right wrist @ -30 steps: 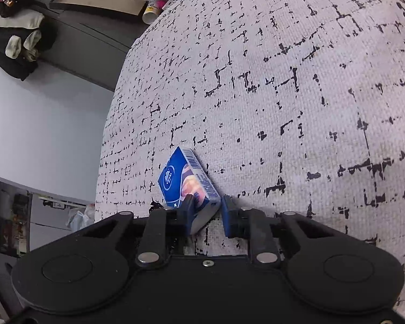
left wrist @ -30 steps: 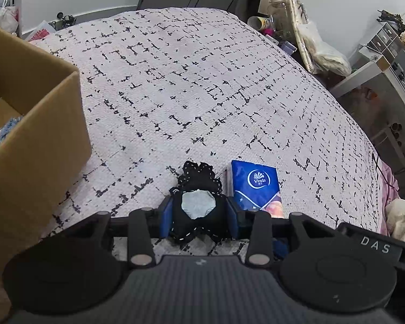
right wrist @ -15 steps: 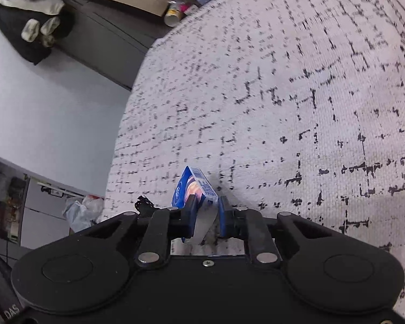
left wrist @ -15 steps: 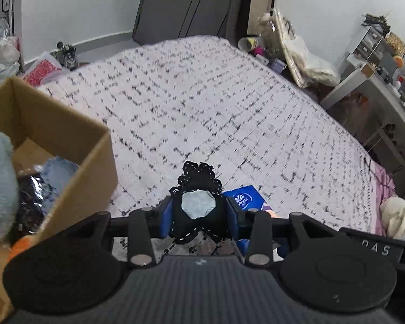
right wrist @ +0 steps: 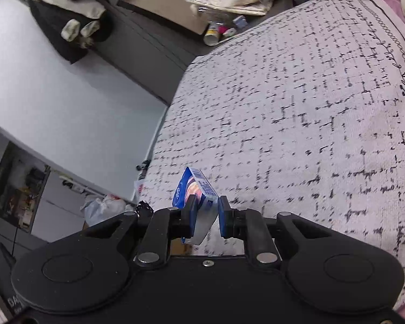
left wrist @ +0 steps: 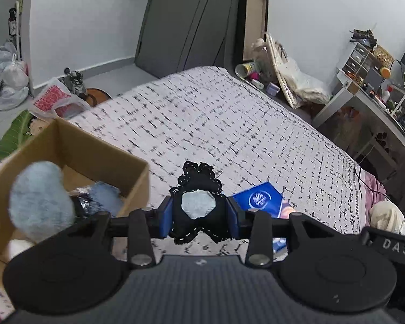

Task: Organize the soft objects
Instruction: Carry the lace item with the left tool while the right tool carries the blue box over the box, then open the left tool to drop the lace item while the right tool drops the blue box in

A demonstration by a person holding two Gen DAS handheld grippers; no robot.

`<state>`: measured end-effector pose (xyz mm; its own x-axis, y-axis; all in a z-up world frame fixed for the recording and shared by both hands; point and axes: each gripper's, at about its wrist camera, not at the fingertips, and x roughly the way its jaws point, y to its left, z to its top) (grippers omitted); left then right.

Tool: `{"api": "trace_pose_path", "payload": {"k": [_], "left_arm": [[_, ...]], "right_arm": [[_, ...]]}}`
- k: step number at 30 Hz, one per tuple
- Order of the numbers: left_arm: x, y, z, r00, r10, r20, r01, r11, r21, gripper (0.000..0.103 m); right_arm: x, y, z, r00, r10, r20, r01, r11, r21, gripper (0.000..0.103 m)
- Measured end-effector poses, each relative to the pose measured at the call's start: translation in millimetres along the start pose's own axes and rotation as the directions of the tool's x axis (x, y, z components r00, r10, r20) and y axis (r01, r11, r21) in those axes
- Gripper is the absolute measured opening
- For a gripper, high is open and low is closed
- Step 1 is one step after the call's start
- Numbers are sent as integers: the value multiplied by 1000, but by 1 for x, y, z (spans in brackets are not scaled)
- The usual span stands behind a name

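Observation:
My left gripper [left wrist: 199, 217] is shut on a black lace-edged fabric piece [left wrist: 198, 186] with a grey patch, held above the bed. My right gripper [right wrist: 205, 217] is shut on a blue tissue pack [right wrist: 194, 191], lifted off the bedspread; the same pack shows in the left wrist view [left wrist: 262, 198] just right of the left gripper. A cardboard box [left wrist: 75, 145] stands to the left, holding a pale blue fluffy plush [left wrist: 39, 197], a denim-blue piece and dark items.
The bed has a white bedspread with black dashes [left wrist: 229, 124]. Plastic bags [left wrist: 54, 101] lie on the floor beyond the box. A desk with clutter [left wrist: 375, 97] stands right. A cream soft item [left wrist: 388, 216] lies on the pink sheet at the bed's right edge.
Both grippers have risen away from the bed. The right gripper closed on the tissue pack and lifted it. The left view now looks down into the box.

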<state>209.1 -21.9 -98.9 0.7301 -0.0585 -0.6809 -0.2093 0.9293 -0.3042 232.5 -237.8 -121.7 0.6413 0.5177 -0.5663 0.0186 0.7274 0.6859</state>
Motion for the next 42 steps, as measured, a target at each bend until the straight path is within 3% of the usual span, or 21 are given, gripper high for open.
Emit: {"api": "trace_pose_path", "payload": {"k": [19,28,35,39,42], "left_arm": [[-55,58,30,996,80,33,-78,995,-54,40],[-62,94,30,994,104,23,-101,990,-98,40],[-62,121,29,993,120,13,-117,983,-144,40],[-58,131,29,993,117,4,-115,980,-160,40],[-53,134,30,994,107,-4,-107,980,-166,40]], "right_arm": [[3,48,-18,987,160,-19,-161,985,-68,16],[14,73,-37,979,188,-79,-197,972,-126,16],[29,89,-59,966,184,-182,-216,960,-178,17],[45,93,-71,931,166,-325,-221,965,-139,25],[46,94,-74,939,127,-320,-188,967,-169,43]]}}
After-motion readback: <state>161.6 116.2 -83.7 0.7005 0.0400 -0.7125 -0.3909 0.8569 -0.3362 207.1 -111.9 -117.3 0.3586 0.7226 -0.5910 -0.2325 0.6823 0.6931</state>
